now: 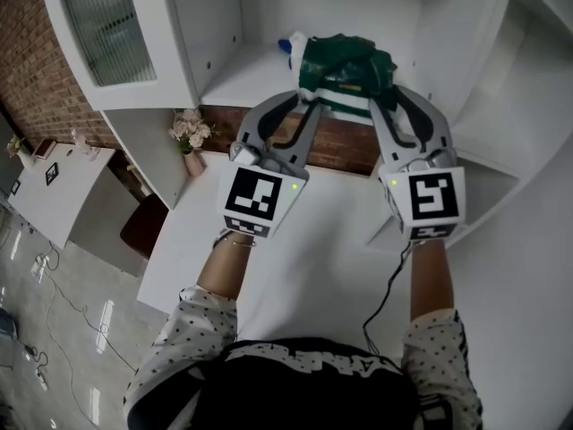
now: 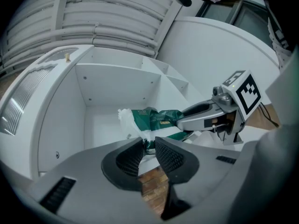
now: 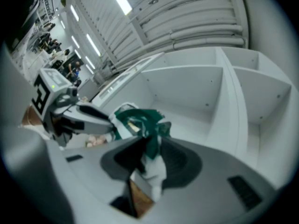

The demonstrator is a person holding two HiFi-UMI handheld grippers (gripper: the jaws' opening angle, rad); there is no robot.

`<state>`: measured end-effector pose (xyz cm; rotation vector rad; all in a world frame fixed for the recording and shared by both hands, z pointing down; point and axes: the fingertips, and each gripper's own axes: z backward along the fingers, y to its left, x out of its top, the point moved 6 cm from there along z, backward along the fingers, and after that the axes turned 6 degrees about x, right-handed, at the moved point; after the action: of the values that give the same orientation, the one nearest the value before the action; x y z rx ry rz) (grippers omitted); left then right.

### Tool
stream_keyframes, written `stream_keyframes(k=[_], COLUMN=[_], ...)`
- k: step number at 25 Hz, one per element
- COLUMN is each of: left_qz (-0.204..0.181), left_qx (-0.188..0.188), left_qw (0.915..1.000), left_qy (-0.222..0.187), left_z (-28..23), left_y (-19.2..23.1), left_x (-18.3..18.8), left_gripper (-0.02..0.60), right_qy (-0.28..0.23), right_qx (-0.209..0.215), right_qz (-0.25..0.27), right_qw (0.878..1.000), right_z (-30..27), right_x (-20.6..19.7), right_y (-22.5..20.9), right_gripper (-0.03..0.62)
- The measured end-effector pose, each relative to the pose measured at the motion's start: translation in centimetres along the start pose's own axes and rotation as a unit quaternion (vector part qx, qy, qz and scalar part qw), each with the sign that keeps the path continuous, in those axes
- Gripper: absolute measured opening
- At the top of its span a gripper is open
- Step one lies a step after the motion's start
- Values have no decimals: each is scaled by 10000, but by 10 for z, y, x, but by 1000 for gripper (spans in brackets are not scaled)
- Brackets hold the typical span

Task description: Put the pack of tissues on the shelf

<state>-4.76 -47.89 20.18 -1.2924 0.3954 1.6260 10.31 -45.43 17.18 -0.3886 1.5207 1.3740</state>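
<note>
The pack of tissues [image 1: 345, 65] is green and white in a crinkled wrapper and lies at the front of the open white shelf [image 1: 242, 79]. My left gripper [image 1: 304, 106] holds its left end and my right gripper [image 1: 394, 97] its right end. In the left gripper view the pack's white wrapper edge [image 2: 156, 118] is pinched between my left gripper's [image 2: 148, 146] pads, with the right gripper [image 2: 180, 120] reaching in from the right. In the right gripper view the wrapper [image 3: 140, 120] is bunched between my right gripper's [image 3: 149, 157] pads, and the left gripper [image 3: 110, 122] shows at the left.
A cabinet door with ribbed glass [image 1: 112, 25] stands open left of the shelf. Flowers in a pink vase [image 1: 191, 137] stand below it by the brick wall [image 1: 340, 146]. Under my arms is a white table [image 1: 331, 240]; more white compartments [image 1: 501, 88] lie to the right.
</note>
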Motion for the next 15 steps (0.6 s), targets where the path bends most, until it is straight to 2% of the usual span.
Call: stream_keyframes(k=[3,6,10,15], left_qz=[-163,-142,-143,-83], left_qx=[39,37,61,203], left_qw=[9998,9996,9991,9989], left_qy=[146,259,394,420], left_z=[-4,-6,-4,4], left_y=[0,1,2,4], left_x=[-3,-5,-7,-9], left_gripper=[106,112,140,211], right_qy=[312,498,535,461], right_qx=[-78,-144,-203,-324], right_qz=[343,522,552,522], right_qw=[9989,9973,9968,9970], right_z=[-4,-6,-6,0], right_x=[1,2,1,-2], right_y=[1,1,1,1], right_gripper=[141,141,143,153])
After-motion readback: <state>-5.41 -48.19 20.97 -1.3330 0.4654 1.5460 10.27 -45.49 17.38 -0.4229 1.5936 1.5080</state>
